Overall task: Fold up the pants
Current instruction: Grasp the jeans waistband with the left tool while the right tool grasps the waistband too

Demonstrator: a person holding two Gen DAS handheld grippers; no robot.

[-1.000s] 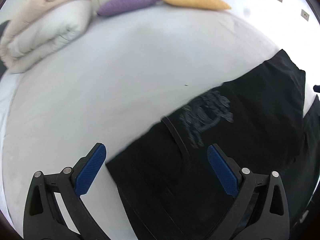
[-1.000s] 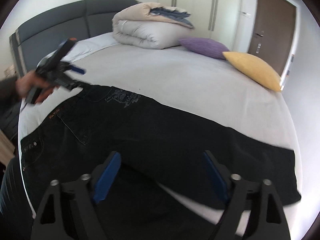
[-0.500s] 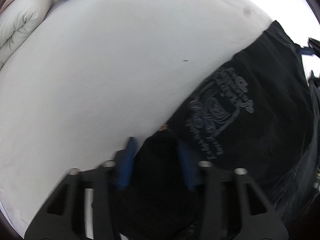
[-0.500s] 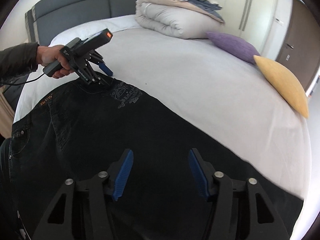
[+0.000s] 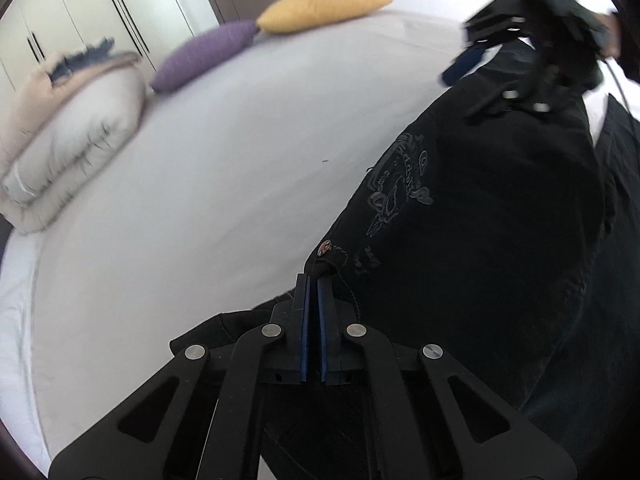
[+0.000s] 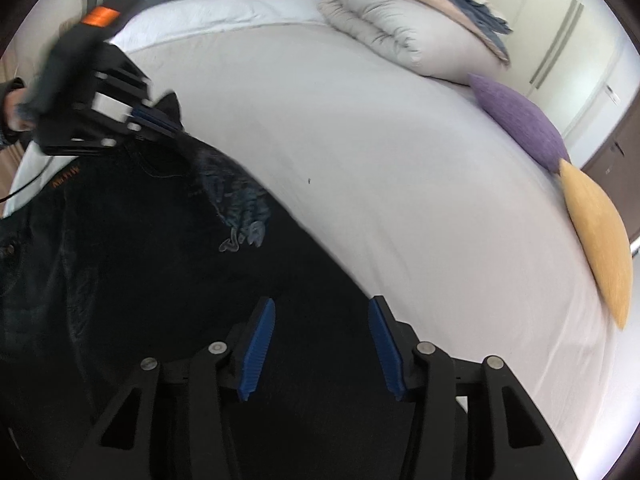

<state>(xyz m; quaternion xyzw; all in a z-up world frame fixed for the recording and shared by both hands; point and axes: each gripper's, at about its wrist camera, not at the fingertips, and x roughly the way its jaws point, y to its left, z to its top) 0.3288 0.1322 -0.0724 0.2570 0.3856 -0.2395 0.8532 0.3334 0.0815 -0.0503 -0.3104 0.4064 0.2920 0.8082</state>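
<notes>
Since half a second ago the left tool [image 5: 312,280] has closed fully on the pants [image 5: 480,232] and lifted their waist corner off the bed [image 5: 200,200]; its blue pads are clamped on the fabric near a rivet [image 5: 324,247]. Right tool [image 6: 320,312] hangs over the dark leg with its pads apart, holding nothing. Pants lie along the bed's near edge, printed pocket up. Duvet [image 6: 400,28], purple pillow [image 6: 520,120] and yellow pillow [image 6: 600,240] sit well apart from them.
</notes>
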